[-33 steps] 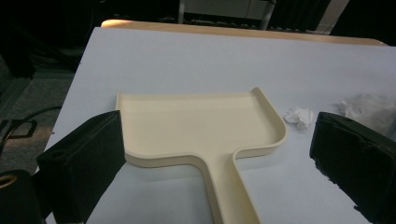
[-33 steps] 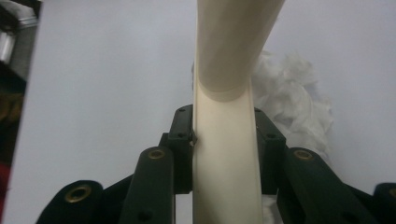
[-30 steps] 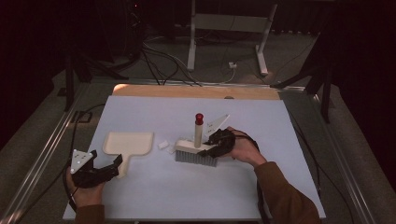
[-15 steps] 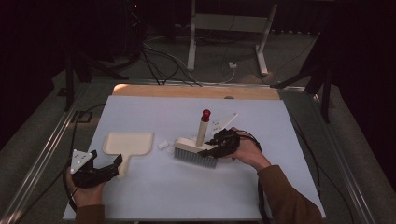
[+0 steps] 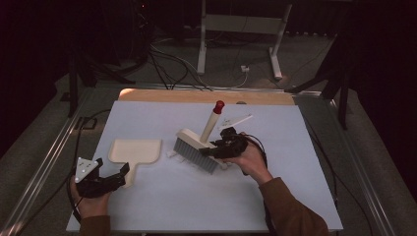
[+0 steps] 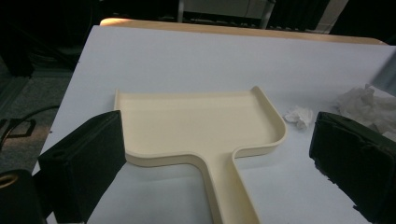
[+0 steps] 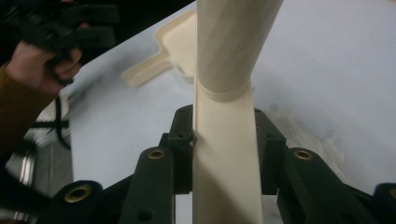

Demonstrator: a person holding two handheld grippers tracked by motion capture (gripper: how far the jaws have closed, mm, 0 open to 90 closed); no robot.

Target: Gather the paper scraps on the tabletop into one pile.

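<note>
A cream hand brush (image 5: 199,147) with grey bristles and a red-tipped handle stands tilted near the middle of the pale blue tabletop (image 5: 275,196), its handle leaning up and away. The right claw (image 5: 220,149) is clamped on the brush's flat neck, jaws pressed to both sides, the hand behind it low over the tabletop. The left claw (image 5: 119,173) rests gaping at the handle of a cream dustpan (image 5: 134,151), holding nothing. Since a second ago the brush has tipped over from upright and shifted slightly.
</note>
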